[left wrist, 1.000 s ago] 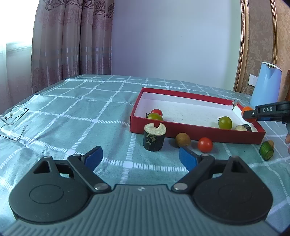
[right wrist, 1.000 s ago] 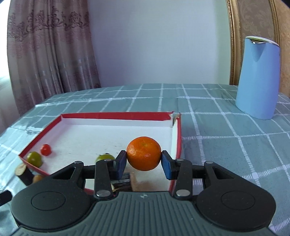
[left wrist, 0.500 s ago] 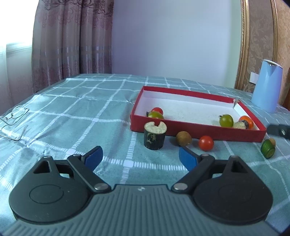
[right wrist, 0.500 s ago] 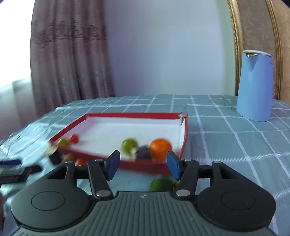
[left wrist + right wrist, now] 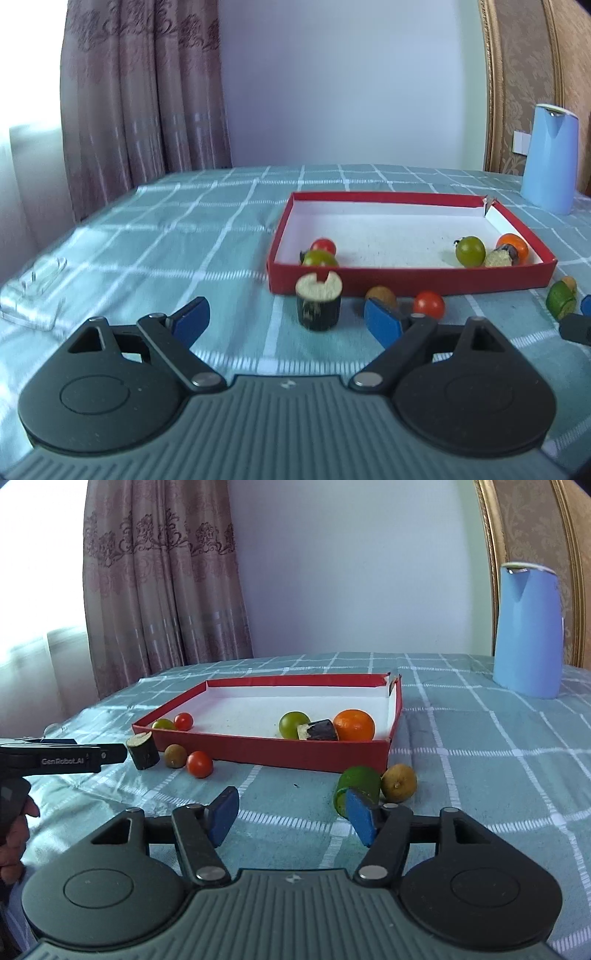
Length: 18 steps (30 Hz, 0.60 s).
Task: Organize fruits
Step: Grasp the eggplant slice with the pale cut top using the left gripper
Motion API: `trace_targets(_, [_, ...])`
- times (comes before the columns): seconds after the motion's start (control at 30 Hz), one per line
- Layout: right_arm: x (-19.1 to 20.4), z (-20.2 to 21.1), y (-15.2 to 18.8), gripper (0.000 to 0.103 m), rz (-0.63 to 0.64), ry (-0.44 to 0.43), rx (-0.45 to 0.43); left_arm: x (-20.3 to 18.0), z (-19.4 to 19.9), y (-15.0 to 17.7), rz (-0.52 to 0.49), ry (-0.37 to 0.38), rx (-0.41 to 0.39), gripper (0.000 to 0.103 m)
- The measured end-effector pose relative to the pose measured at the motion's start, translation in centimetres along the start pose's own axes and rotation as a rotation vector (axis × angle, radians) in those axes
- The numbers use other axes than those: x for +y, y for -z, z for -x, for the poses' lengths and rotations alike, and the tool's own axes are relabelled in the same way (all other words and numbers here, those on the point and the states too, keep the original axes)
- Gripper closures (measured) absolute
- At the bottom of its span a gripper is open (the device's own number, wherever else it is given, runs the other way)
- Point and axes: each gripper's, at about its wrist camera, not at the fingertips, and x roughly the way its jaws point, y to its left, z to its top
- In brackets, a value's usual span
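A red box [image 5: 306, 754] [image 5: 406, 280] lies on the checked cloth. Inside it are an orange [image 5: 354, 724], a green tomato [image 5: 293, 723], a dark cut piece [image 5: 320, 731], a red tomato [image 5: 183, 721] and another green fruit [image 5: 163, 724]. Outside, in front of the box, lie a dark cylinder piece [image 5: 318, 301], a brown fruit [image 5: 380, 294], a red tomato [image 5: 428, 304], a green cut piece [image 5: 357, 790] and a yellow-brown fruit [image 5: 399, 782]. My left gripper [image 5: 286, 321] is open and empty before the cylinder. My right gripper [image 5: 291, 818] is open and empty beside the green piece.
A blue kettle [image 5: 528, 629] stands at the back right. Glasses [image 5: 33, 291] lie on the cloth at the far left. Curtains hang behind the table. The left gripper's side [image 5: 62, 758] shows in the right wrist view.
My right gripper let go of the orange in the box, opened and drew back to the front of the box. My left gripper shifted slightly toward the cylinder piece.
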Motion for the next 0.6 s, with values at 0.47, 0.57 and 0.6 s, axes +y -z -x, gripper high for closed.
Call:
trace_targets(0.47, [-1.5,0.2,0.2,0.04,-0.104,-0.058,-0.006,-1.1,-3.7,-1.3,-0.059,-0.054,0.037,0.014])
trace_targets(0.57, [-1.5,0.2,0.2,0.04,-0.105,-0.057,-0.006,-0.9,-4.4,-1.3,-0.046,-0.05,0.059,0.017])
trace_targets(0.6, [-1.5,0.2,0.2,0.04,-0.104,-0.057,-0.006,-0.8,-4.5,-1.3,-0.04,-0.049,0.063,0.018])
